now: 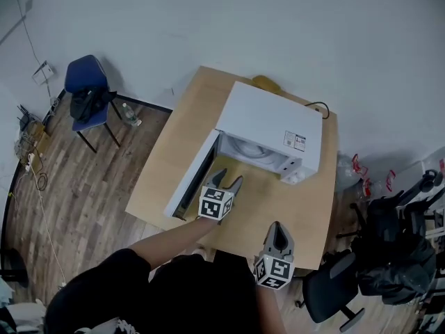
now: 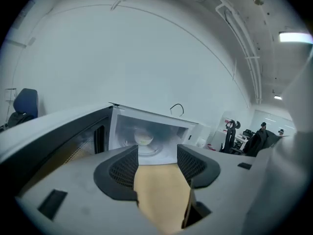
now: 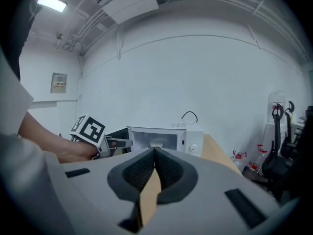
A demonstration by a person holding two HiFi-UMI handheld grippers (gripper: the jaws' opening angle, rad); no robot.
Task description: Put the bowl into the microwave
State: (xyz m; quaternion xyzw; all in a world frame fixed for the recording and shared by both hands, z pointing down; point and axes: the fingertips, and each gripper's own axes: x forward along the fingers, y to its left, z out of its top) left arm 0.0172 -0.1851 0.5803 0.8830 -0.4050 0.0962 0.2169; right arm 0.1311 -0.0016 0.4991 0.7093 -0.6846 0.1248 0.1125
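The white microwave (image 1: 268, 120) stands on the wooden table (image 1: 184, 134) with its door (image 1: 189, 181) swung open to the left. A small pale bowl (image 2: 143, 139) sits inside the cavity on the glass turntable. My left gripper (image 1: 228, 181) hovers low over the table just in front of the opening, open, with nothing between its fingers (image 2: 128, 168). My right gripper (image 1: 277, 227) is nearer the table's front edge, to the right, shut and empty. In the right gripper view the microwave (image 3: 168, 137) shows beyond the shut gripper (image 3: 155, 152).
A blue chair (image 1: 85, 82) with dark cloth and a bottle (image 1: 131, 115) stand on the wood floor at left. A black office chair (image 1: 334, 292) and bags crowd the right. A yellow object (image 1: 268, 83) lies behind the microwave, by the wall.
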